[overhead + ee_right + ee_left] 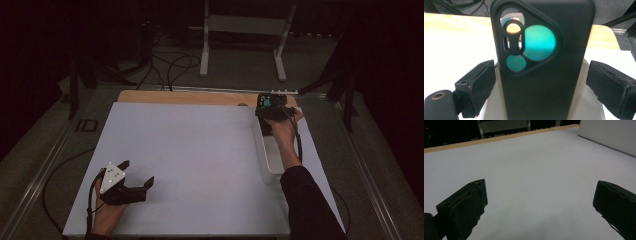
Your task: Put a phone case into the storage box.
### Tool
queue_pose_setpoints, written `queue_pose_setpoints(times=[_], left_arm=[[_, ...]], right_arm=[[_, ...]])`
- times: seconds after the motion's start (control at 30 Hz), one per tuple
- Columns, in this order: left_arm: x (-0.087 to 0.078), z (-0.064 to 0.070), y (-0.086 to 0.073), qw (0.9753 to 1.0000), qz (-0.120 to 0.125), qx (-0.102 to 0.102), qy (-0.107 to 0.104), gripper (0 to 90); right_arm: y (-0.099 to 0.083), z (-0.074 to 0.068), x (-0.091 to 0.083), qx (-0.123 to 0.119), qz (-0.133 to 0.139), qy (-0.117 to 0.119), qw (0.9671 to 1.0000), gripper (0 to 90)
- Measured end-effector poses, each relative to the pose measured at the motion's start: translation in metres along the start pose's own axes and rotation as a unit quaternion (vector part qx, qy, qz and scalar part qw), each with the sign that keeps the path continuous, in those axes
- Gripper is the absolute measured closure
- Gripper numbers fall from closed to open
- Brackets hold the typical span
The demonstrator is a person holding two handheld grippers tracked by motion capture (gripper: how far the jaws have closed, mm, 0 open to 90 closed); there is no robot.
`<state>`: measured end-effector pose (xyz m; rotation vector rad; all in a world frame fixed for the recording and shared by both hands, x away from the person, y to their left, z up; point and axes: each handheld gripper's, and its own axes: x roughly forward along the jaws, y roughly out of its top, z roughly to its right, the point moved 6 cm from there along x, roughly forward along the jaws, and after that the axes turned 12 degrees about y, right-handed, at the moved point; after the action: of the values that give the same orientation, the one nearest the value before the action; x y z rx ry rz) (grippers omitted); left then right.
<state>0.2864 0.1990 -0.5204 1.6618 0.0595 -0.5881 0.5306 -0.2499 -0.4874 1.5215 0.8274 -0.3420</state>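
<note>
Phone (270,102) is the thing in play: from the high view it sits at the far right corner of the desk (200,150), over the far end of a white tray (267,165) along the right edge, with the right gripper (272,112) at it, while the left gripper (132,180) rests near the front left corner, fingers spread wide and holding nothing. The left gripper view adds little beyond confirming that: both fingers (465,207) stand far apart over bare white desk, with the tray wall (609,135) at the upper right. The right gripper view gives what the high view cannot: the phone (544,62) stands upright between the fingers (477,85), its black back and camera cut-out facing the lens, with a gap on each side, so the fingers are open around it, not pressing. A good grasp would likely mean centring the phone, closing evenly on its long edges, and keeping it clear of the tray wall.
</note>
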Motion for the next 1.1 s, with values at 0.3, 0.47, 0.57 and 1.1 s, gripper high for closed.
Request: queue_pose_setpoints(times=[0.3, 0.47, 0.57, 1.1], left_arm=[[0.000, 0.000, 0.000, 1.0000, 0.000, 0.000, -0.001, 0.0], [0.000, 0.001, 0.000, 1.0000, -0.003, 0.002, -0.001, 0.0], [0.000, 0.000, 0.000, 1.0000, 0.000, 0.000, 0.000, 0.0], [0.001, 0.000, 0.000, 1.0000, -0.002, -0.002, -0.002, 0.0]], right_arm=[[0.004, 0.000, -0.007, -0.007, 0.014, 0.007, 0.9999, 8.6], [0.003, -0.003, -0.010, -0.009, 0.017, 0.013, 0.9997, 8.6], [0.003, -0.007, -0.015, -0.015, 0.021, 0.022, 0.9994, 8.6], [-0.016, -0.040, -0.059, -0.066, 0.056, 0.103, 0.9909, 8.7]])
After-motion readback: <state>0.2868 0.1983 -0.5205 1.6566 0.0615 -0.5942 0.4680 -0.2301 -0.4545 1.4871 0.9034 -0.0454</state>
